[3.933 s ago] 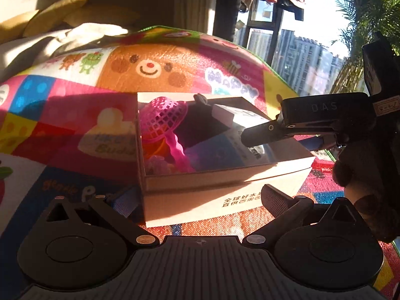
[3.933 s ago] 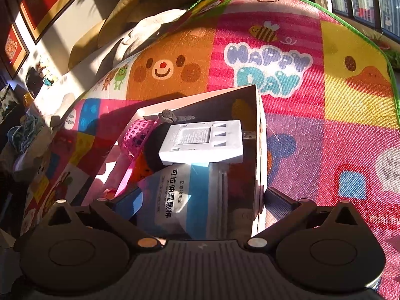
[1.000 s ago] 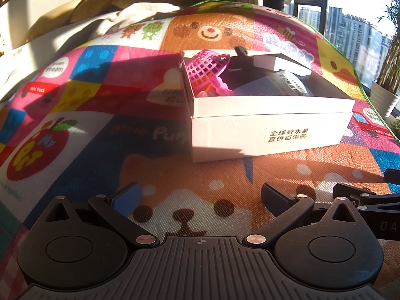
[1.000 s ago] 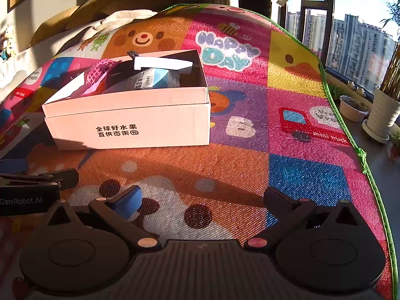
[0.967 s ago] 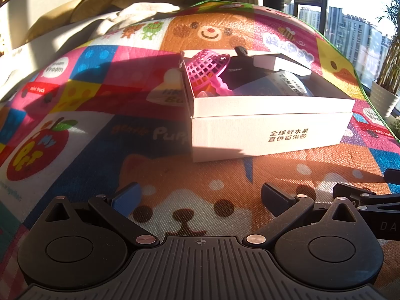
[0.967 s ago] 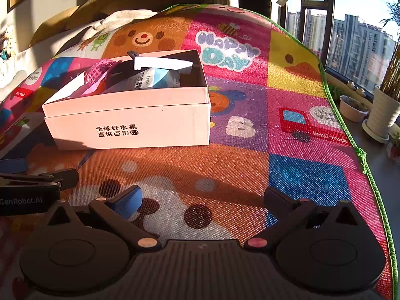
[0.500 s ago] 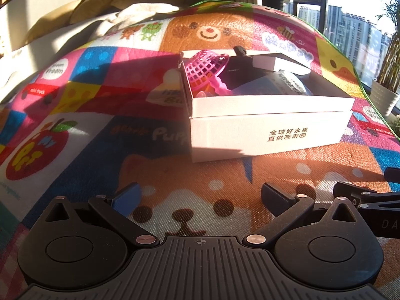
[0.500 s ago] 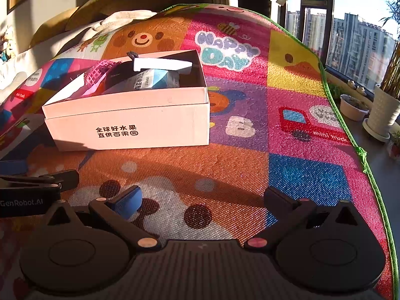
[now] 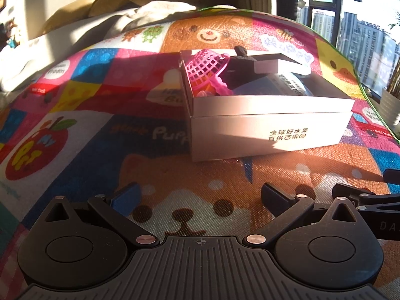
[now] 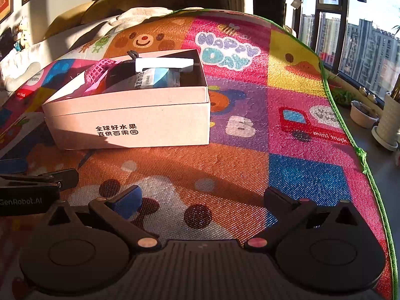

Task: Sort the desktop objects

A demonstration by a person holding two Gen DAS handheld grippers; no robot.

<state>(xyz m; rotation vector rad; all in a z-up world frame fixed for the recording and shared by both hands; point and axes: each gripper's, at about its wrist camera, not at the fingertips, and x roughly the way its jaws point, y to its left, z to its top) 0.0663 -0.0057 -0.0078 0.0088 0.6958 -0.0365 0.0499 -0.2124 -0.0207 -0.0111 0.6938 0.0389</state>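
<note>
Both the left claw (image 9: 200, 195) and right claw (image 10: 202, 200) hover empty, fingers apart, over the play mat (image 10: 250, 150). The white box (image 10: 130, 122) holds a pink basket (image 9: 206, 68) and packets

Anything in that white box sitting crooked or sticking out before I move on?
Yes. The pink mesh basket lies tipped on its side at the white box's left end, poking above the rim. The flat white device rests tilted atop the other items.
</note>
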